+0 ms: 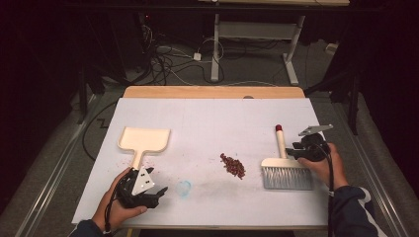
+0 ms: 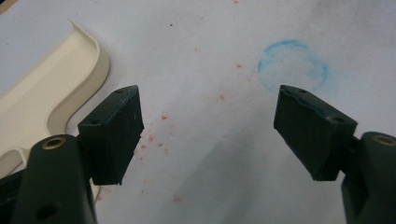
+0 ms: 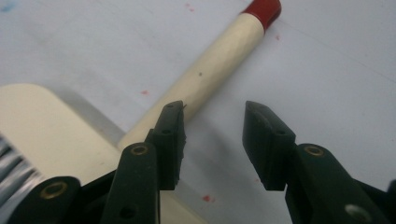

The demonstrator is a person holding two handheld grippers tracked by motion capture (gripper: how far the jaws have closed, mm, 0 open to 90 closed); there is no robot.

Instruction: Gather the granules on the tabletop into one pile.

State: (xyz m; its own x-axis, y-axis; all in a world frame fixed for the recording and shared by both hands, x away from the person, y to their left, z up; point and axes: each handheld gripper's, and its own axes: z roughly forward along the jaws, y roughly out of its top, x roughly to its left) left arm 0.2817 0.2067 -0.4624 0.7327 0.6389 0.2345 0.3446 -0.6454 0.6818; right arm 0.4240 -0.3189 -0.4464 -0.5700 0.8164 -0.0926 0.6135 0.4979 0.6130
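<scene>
- I read the work as sweeping the pile of red bits [image 1: 233, 165] into the dustpan [image 1: 144, 140] with the hand brush [image 1: 285, 170], and the step in hand as getting a grip on both tools.
- My right tongs [image 3: 212, 140] need to shift sideways so the brush handle [image 3: 212, 58] sits between the jaws. I would close on the cream shaft just above the brush head, not near the red cap, so the bristles stay under control when I drag them.
- My left tongs [image 2: 208, 133] should turn toward the dustpan's stem, which lies just to their left in the left gripper view. I would clamp it squarely so the pan's lip stays flat on the counter [image 1: 212, 118].
- Right tongs: partly open, grasping nothing. The handle runs just past the left jaw's tip, and I cannot tell if that jaw brushes it; the right jaw stands over bare counter.
- Left tongs: spread wide and released, nothing between the jaws but counter with faint red specks. A blue ring mark [image 2: 293, 65] lies just ahead of the right jaw.
- The red pile sits between the two tongs, nearer the right ones, just beyond the brush head from them.
- My worry: a crooked grip on the handle would tilt the bristles and scatter the bits.
</scene>
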